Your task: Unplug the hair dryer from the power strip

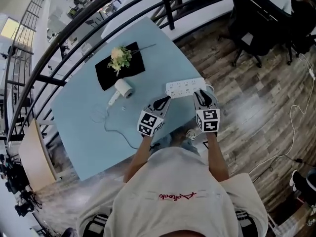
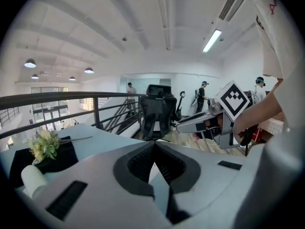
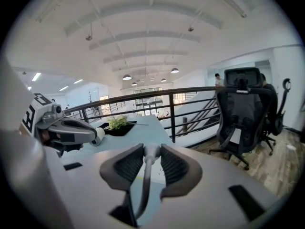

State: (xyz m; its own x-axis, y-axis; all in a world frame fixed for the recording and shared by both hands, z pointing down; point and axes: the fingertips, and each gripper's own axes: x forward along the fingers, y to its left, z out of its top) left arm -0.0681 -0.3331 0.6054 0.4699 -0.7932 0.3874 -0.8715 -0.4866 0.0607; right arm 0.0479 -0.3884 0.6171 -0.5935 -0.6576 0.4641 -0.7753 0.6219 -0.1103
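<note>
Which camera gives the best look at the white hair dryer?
The head view: the hair dryer lies whole on the blue table. The left gripper view catches only its round end at the lower left; the right gripper view shows a sliver behind the left hand-held gripper.

Nothing here I can read for certain: a line of red script [image 1: 177, 196] runs across the person's pale top [image 1: 148, 206], too small and curly to make out.
</note>
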